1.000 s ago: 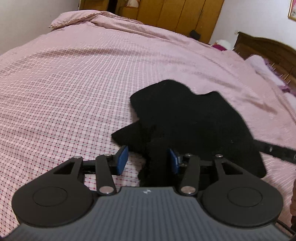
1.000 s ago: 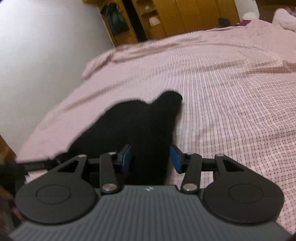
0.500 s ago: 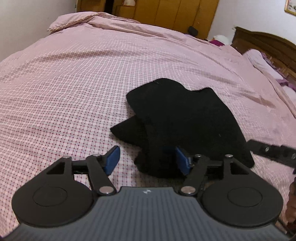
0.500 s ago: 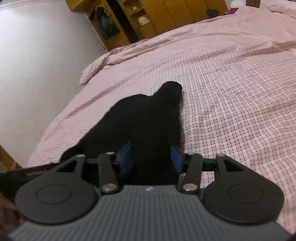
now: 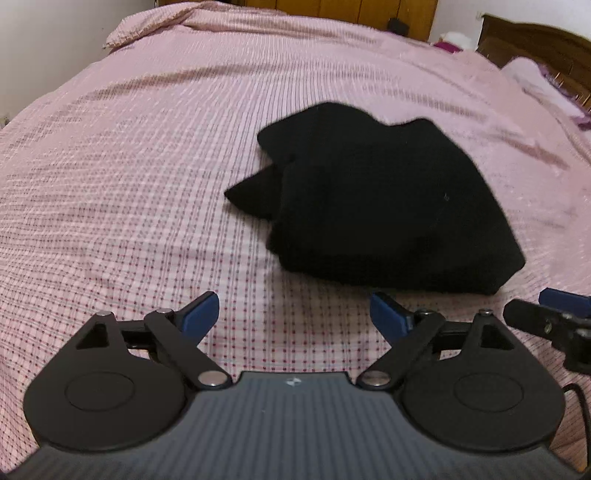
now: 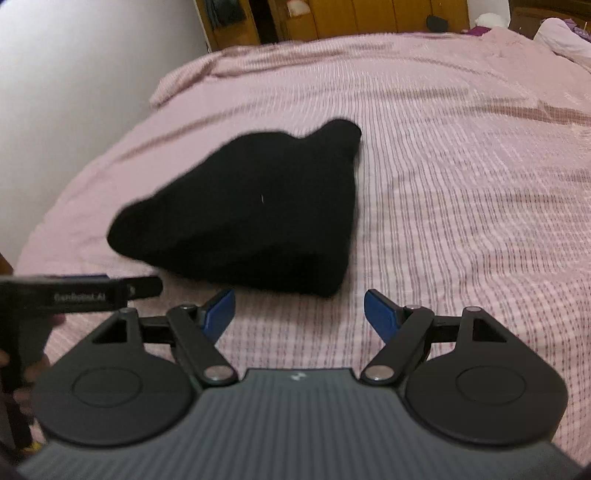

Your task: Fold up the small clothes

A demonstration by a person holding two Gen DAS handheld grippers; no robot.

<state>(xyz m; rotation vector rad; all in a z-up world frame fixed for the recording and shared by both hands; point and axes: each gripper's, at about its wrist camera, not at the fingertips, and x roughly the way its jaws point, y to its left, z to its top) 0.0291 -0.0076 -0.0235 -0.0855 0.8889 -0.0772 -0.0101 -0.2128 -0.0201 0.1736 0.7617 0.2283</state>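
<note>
The black knitted garment point(image 5: 384, 206) lies folded into a thick, roughly triangular bundle on the pink checked bedspread point(image 5: 129, 177), in the centre-right of the left wrist view and the centre-left of the right wrist view point(image 6: 255, 214). One dark corner pokes out from under the bundle toward the left of the left wrist frame. The left gripper point(image 5: 293, 314) sits at the bottom of its frame, its blue-padded fingers point(image 5: 201, 314) spread wide, holding nothing, just short of the garment's near edge. The right gripper point(image 6: 299, 314) is likewise wide apart and empty, its blue pads point(image 6: 380, 314) clear of the cloth. Each gripper shows at the side edge of the other's view. Wooden wardrobes point(image 6: 332, 18) stand along the top of the frame and a dark wooden headboard point(image 5: 535, 48) sits at the upper right.
</note>
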